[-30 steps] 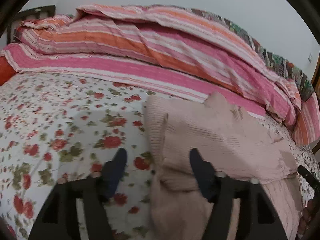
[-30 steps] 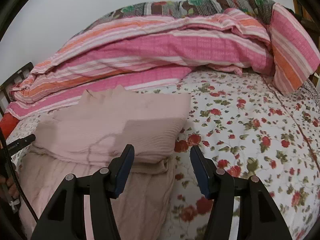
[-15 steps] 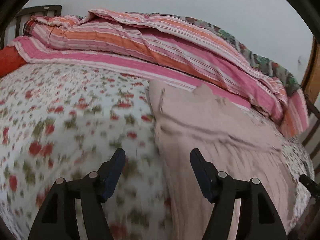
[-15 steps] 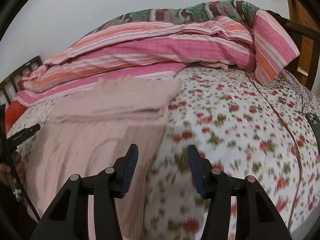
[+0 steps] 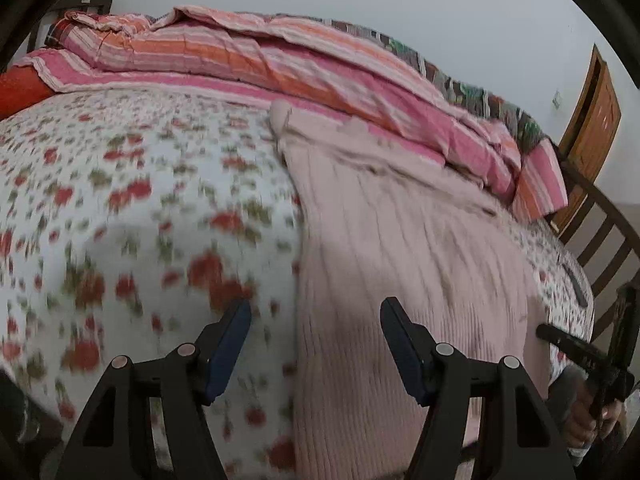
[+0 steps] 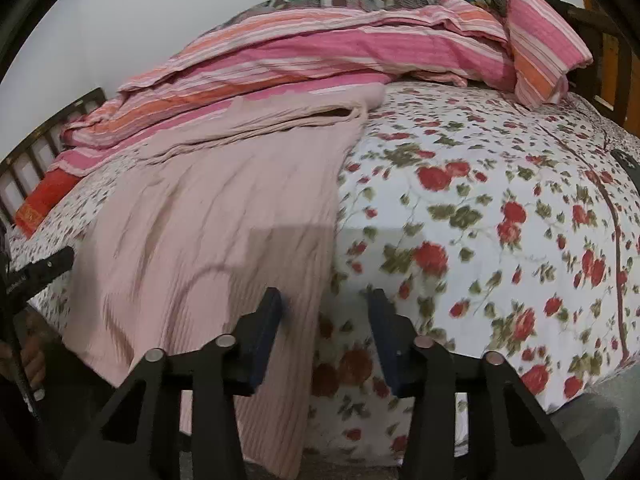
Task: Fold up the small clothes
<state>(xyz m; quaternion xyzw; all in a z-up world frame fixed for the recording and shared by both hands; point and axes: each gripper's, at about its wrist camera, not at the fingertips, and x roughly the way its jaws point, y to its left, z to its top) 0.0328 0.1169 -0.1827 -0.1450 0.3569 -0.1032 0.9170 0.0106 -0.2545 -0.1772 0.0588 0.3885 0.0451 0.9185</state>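
Note:
A pale pink knitted garment [image 5: 400,248] lies lengthwise on the floral bedsheet [image 5: 120,200], its folded top end near the striped quilt and its lower end hanging over the bed's front edge. It also shows in the right wrist view [image 6: 224,216]. My left gripper [image 5: 316,344] is open and empty, straddling the garment's left edge near the bed's front. My right gripper [image 6: 324,328] is open and empty, straddling the garment's right edge near the bed's front edge.
A pink and orange striped quilt [image 5: 280,64] is heaped along the back of the bed by the wall. An orange pillow [image 6: 44,196] lies at the left end. Wooden bed rails [image 5: 600,232] and a wooden door stand at the right. A dark object [image 6: 628,164] lies on the sheet.
Both grippers have pulled back from the garment's folded upper part towards the bed's front edge. The garment's lower half now lies spread out long in view.

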